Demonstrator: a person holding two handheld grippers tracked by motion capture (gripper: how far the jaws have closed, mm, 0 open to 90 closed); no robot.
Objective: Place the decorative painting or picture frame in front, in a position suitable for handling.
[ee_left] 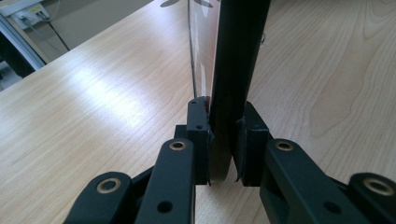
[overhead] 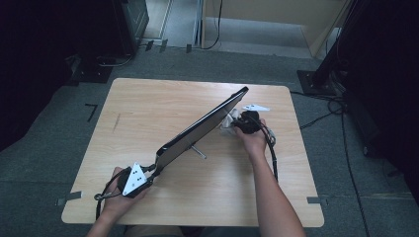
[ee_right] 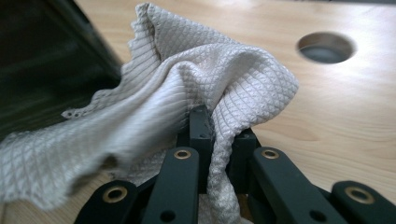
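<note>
1 monitor (overhead: pixel 200 129), 1 cloth (ee_right: pixel 187 93) (2 grippers)

Waffle-weave cloth (ee_right: pixel 187 88), glossy black panel (overhead: pixel 202 126)

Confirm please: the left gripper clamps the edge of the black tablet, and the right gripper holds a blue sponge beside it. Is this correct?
Not quite. The right gripper holds a pale grey woven cloth, not a blue sponge, as the right gripper view shows. The rest stands: the left gripper clamps the edge of the black tablet, and the cloth is beside it.
</note>
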